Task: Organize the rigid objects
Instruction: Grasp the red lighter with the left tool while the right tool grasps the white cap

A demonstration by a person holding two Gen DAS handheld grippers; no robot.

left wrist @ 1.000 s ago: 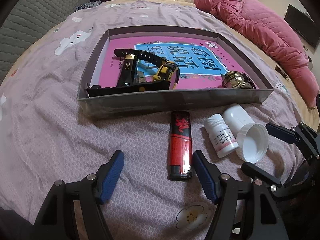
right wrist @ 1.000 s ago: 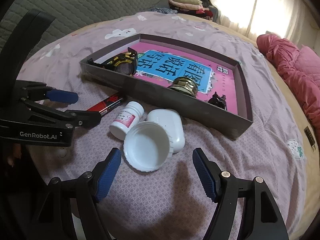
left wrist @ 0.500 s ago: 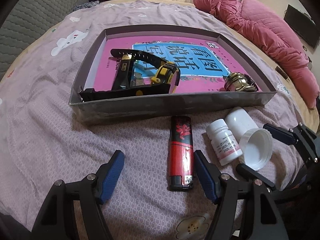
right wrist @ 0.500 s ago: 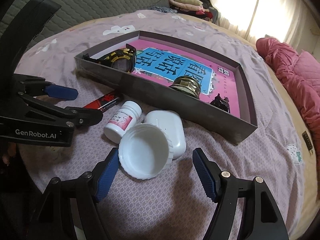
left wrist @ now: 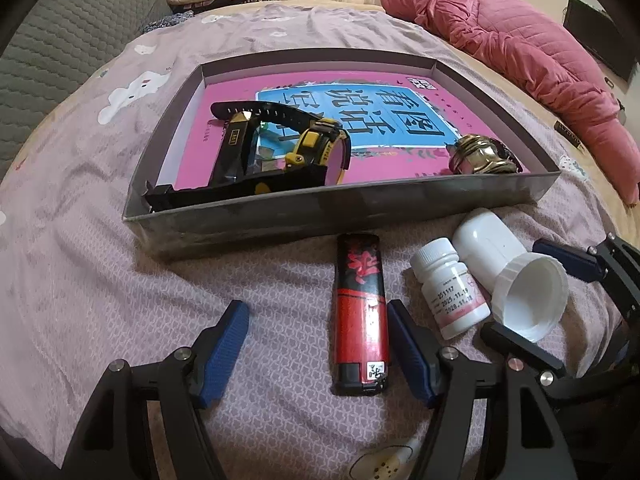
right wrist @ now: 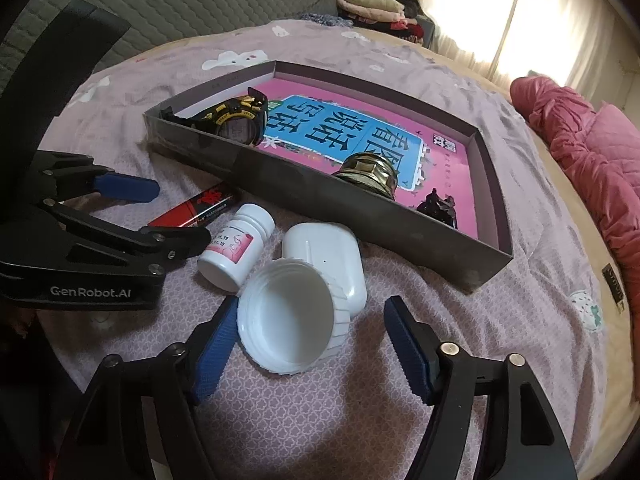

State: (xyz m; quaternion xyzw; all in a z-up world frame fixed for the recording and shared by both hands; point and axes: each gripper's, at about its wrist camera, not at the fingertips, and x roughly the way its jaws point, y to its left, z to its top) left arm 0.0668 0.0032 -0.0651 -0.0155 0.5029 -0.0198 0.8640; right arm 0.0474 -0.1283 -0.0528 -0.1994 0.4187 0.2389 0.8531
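I hold my left hand-held gripper (left wrist: 318, 346) low over the bed (left wrist: 80, 280), its jaws closing but still wide, with the red lighter (left wrist: 361, 312) lying flat between them, nearer the right finger (left wrist: 408, 354); neither pad presses on it. My right hand-held gripper (right wrist: 308, 346) is also closing, its jaws standing either side of the white cap (right wrist: 290, 318), which lies tilted with its open side towards me; the left finger (right wrist: 212, 354) is just beside the cap's rim, though I cannot tell if it touches, and the right finger is apart from it. The cap leans against a white case (right wrist: 332, 256) behind it, and a small pill bottle (right wrist: 236, 246) lies on its side just left of the case. All four things rest on the purple bedspread in front of the grey tray (left wrist: 340, 212). Inside the tray, on a pink book (left wrist: 368, 112), sit a black-and-yellow watch (left wrist: 316, 148) near the left end, a brass piece (left wrist: 478, 158) by the front wall near the right end, and, in the right wrist view, a small dark figure (right wrist: 438, 206) further right. A pink quilt (left wrist: 520, 52) lies beyond the tray.
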